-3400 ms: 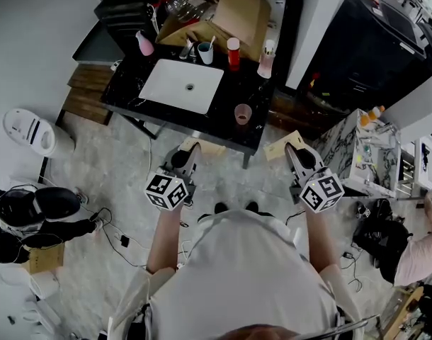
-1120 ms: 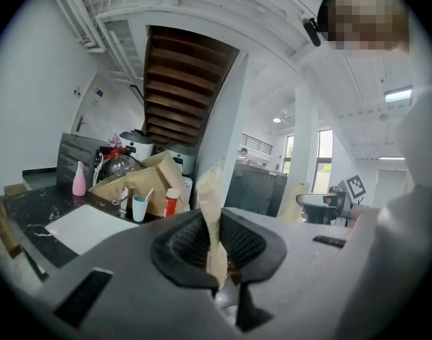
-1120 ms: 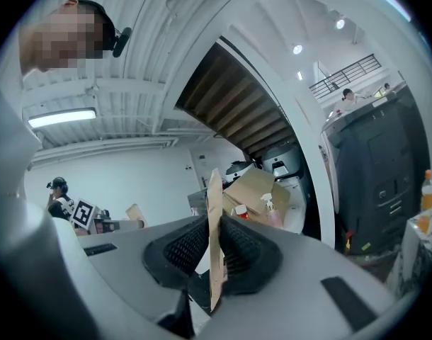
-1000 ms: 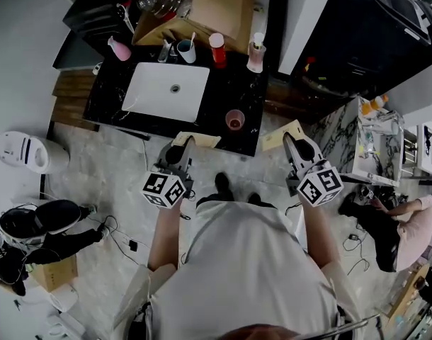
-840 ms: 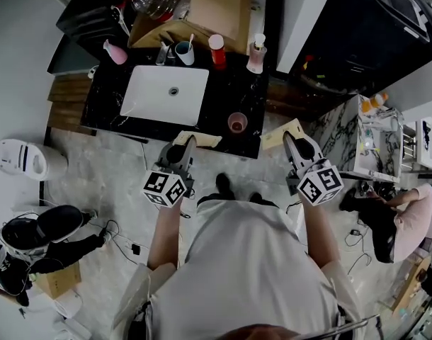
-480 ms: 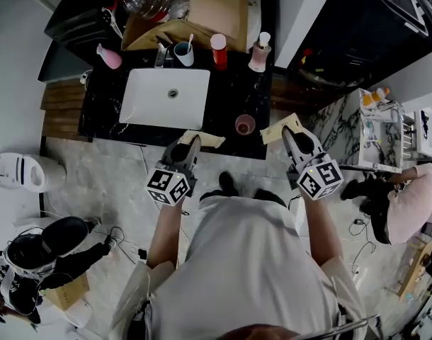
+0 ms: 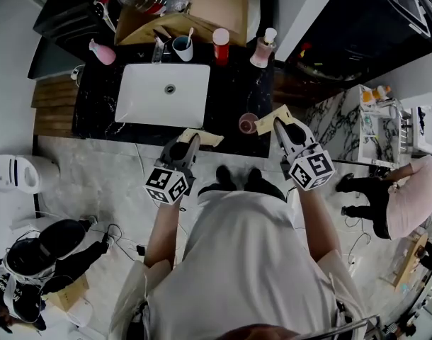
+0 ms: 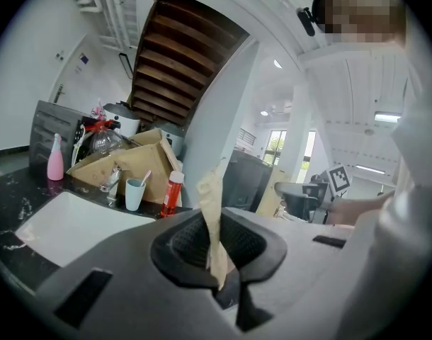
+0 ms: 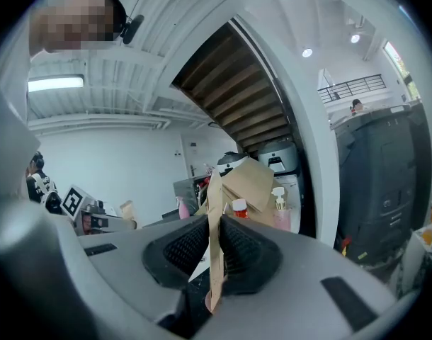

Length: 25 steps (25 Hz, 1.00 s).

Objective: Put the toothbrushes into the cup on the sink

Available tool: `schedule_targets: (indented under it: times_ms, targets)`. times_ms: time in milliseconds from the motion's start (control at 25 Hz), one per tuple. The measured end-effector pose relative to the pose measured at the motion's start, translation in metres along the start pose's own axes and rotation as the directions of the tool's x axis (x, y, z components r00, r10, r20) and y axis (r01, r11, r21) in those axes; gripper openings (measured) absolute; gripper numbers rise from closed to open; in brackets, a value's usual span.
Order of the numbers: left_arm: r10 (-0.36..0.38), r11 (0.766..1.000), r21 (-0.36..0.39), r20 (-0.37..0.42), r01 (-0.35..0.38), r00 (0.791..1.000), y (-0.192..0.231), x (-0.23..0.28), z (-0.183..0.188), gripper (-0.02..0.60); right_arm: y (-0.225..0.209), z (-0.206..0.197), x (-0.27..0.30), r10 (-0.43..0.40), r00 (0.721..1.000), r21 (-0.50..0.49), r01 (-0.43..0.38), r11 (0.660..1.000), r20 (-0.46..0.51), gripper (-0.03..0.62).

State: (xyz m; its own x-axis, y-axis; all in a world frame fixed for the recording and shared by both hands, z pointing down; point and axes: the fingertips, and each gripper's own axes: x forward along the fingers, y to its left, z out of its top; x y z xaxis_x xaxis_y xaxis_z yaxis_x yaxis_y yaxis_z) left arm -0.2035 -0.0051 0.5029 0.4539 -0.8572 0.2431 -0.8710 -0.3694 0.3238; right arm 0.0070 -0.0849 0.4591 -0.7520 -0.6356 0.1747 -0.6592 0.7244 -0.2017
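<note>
My left gripper [image 7: 190, 143] and right gripper [image 7: 278, 125] each clamp 1 cardboard scrap [image 7: 199, 138]. The cup [image 7: 182, 47] at the counter's [image 7: 234, 91] back edge holds 1 toothbrush [image 7: 190, 35].

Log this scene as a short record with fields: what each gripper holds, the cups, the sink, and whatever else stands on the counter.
Left gripper: jaws shut on a tan cardboard strip
Right gripper: jaws shut on a second cardboard strip
Sink: white basin set in a black counter
Blue cup: behind the basin, beside the faucet, one handle sticking out
Pink cup: near the counter's front edge
Along the back: pink bottle, red bottle, pump bottle
</note>
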Motion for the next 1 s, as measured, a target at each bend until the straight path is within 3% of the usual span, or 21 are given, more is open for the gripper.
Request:
schedule_targets:
  times_ms: [1000]
  targets:
    - [0.193, 0.977, -0.087, -0.021, -0.194, 0.981, 0.015, -0.010, -0.020, 0.033, -0.031, -0.103, 0.065, 0.055, 0.980, 0.006, -0.055, 0.998, -0.189, 0.067]
